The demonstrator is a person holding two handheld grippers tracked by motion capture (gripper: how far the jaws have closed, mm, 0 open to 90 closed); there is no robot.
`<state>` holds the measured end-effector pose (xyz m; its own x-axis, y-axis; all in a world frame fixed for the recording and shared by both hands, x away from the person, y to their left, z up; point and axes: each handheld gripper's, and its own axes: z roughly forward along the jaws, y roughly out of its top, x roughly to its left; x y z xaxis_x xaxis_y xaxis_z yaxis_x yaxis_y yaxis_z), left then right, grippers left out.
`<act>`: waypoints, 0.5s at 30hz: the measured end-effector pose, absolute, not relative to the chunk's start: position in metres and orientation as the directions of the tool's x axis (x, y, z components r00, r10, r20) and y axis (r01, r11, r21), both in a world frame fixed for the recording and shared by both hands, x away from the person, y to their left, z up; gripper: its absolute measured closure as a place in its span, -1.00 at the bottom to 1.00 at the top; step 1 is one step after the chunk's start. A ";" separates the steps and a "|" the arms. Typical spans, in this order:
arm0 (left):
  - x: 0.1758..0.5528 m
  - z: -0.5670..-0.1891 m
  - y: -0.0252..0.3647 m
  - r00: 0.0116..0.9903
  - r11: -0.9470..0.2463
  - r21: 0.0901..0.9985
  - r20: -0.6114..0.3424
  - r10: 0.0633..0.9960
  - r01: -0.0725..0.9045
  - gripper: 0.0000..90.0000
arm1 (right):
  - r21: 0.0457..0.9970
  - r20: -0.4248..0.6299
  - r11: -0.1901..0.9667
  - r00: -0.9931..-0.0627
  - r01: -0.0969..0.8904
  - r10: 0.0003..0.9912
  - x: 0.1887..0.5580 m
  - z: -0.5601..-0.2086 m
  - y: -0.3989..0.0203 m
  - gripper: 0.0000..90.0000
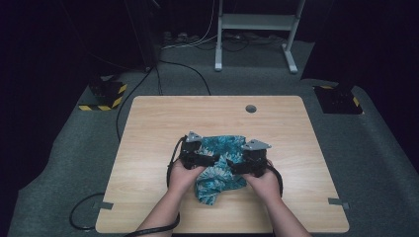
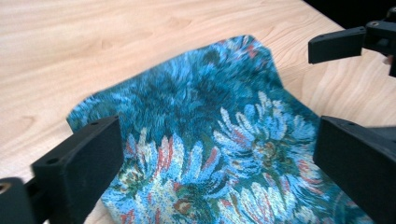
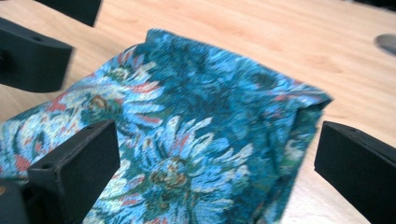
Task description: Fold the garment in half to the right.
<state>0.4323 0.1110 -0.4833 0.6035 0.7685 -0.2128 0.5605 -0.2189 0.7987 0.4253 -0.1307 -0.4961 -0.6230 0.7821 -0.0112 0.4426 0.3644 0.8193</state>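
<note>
Down at the bottom centre of the high view: two forearms coming in, left hand (image 1: 182,174) and right hand (image 1: 264,180) side by side, each wrapped around a black gripper. Left gripper (image 1: 196,157) just left of centre, right gripper (image 1: 244,160) just right of centre, both angled inward over the cloth, grey three-cornered plates on top. Between and under them, lying on the table: folded blue-green floral cloth (image 1: 219,168), one corner trailing toward the lower middle of the frame.

From the left gripper view: left gripper (image 2: 217,161) released, jaws spread wide at lower left and lower right, pads clear of the fabric, cloth (image 2: 205,140) spread across the middle below them. At upper right, a jaw of the other gripper.

From the right gripper view: right gripper (image 3: 215,161) likewise released, jaws wide apart, gripping nothing, cloth (image 3: 196,126) folded beneath, its edge doubled over at the right. Other gripper's jaws at upper left.

Farther up: bare wooden table (image 1: 207,116), a small round grey hole (image 1: 251,108) near its far edge. Beyond, at top centre, a pale metal stand (image 1: 257,29) on grey carpet.
</note>
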 end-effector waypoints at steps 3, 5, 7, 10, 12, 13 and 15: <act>0.428 -0.478 0.115 0.622 -0.231 0.817 -0.187 0.760 0.528 -0.91 | 0.826 0.004 0.350 -0.625 0.442 0.780 0.425 -0.493 -0.132 -1.00; 0.425 -0.477 0.118 0.632 -0.228 0.824 -0.190 0.751 0.518 -0.91 | 0.830 0.006 0.346 -0.628 0.438 0.778 0.424 -0.491 -0.132 -1.00; 0.423 -0.478 0.119 0.643 -0.232 0.832 -0.182 0.744 0.504 -0.91 | 0.834 0.014 0.338 -0.631 0.435 0.776 0.423 -0.488 -0.132 -1.00; 0.420 -0.481 0.122 0.655 -0.224 0.843 -0.186 0.733 0.490 -0.97 | 0.839 0.012 0.338 -0.636 0.426 0.771 0.422 -0.486 -0.133 -1.00; 0.420 -0.481 0.123 0.655 -0.220 0.844 -0.190 0.731 0.489 -0.98 | 0.843 0.010 0.336 -0.636 0.420 0.771 0.422 -0.486 -0.133 -1.00; 0.418 -0.482 0.125 0.650 -0.217 0.834 -0.205 0.732 0.507 -0.99 | 0.847 0.011 0.330 -0.635 0.417 0.773 0.422 -0.485 -0.133 -1.00; 0.418 -0.483 0.126 0.652 -0.219 0.834 -0.204 0.730 0.507 -0.99 | 0.849 0.015 0.325 -0.634 0.416 0.773 0.421 -0.486 -0.133 -1.00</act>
<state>0.4177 0.1258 -0.4831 0.6518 0.7304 -0.2041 0.5068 -0.2194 0.8337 0.4214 -0.1334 -0.4857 -0.6339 0.7733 0.0148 0.4163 0.3251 0.8491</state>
